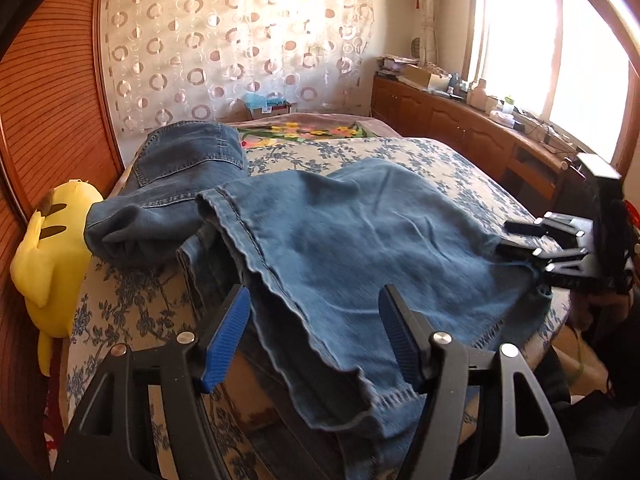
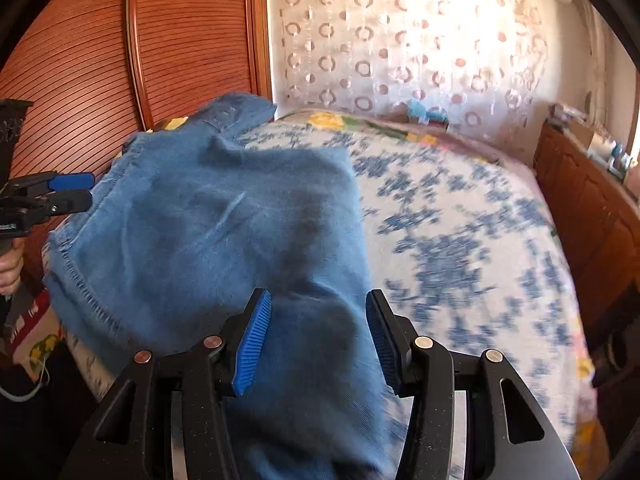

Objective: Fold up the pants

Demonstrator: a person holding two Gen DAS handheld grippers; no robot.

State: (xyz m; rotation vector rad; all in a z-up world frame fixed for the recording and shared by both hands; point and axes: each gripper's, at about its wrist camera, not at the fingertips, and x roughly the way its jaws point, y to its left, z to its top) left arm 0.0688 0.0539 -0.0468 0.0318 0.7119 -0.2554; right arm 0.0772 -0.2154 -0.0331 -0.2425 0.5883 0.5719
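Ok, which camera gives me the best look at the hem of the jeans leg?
The left wrist view. The stitched hem of the jeans lies sharp between the left gripper fingers, which stand apart from it. The right wrist view shows the hem only at the left, blurred, with denim filling the right gripper.

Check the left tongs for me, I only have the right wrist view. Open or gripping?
Observer: Open. The left tongs stand wide, and the jeans lie between the pads without being pinched.
Operator: Anything near the waist end?
Observer: A yellow plush toy sits at the edge of the bed, right beside the bunched waist end.
Operator: Is the fold clean?
Observer: No. Near the left tongs the top layer's edge is wavy, and a darker denim layer shows under it.
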